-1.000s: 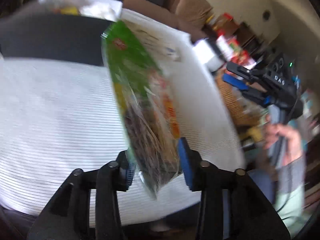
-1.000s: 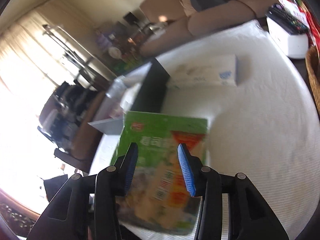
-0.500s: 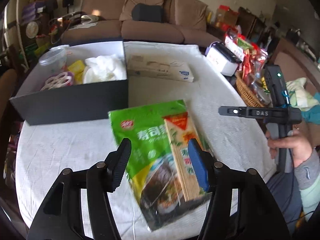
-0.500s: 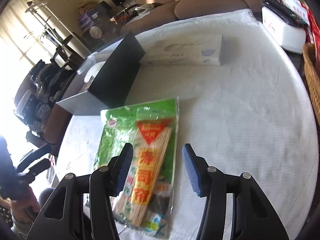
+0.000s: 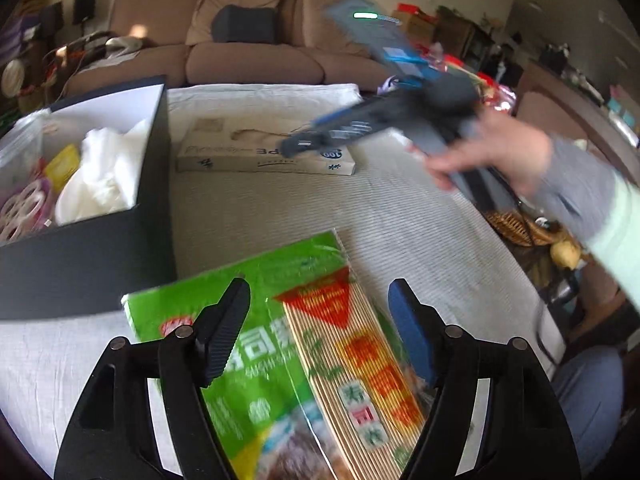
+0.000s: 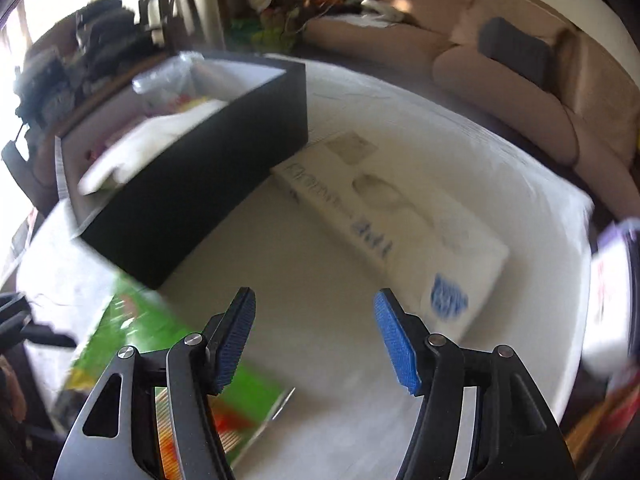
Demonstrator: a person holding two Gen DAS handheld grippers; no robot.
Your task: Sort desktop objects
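A green sushi-kit bag (image 5: 280, 360) with a bamboo mat inside lies flat on the white tablecloth; it also shows at the lower left of the right wrist view (image 6: 132, 344). My left gripper (image 5: 320, 328) is open, its fingers standing over the bag and clear of it. My right gripper (image 6: 314, 336) is open and empty above bare cloth, pointing toward a long white tissue pack (image 6: 392, 216). In the left wrist view the right gripper (image 5: 360, 124) hovers blurred over that pack (image 5: 264, 152). A black box (image 5: 100, 248) holding white cloth and small items stands at the left.
A brown sofa (image 5: 248, 48) lies beyond the table. A wicker basket (image 5: 516, 224) and cluttered shelves are at the right. A white box (image 6: 612, 292) sits at the table's right edge. The tablecloth (image 5: 360, 220) is bare between bag and tissue pack.
The left gripper let the green bag go onto the table and opened wide. The right gripper swung from over the bag toward the tissue pack and opened wider.
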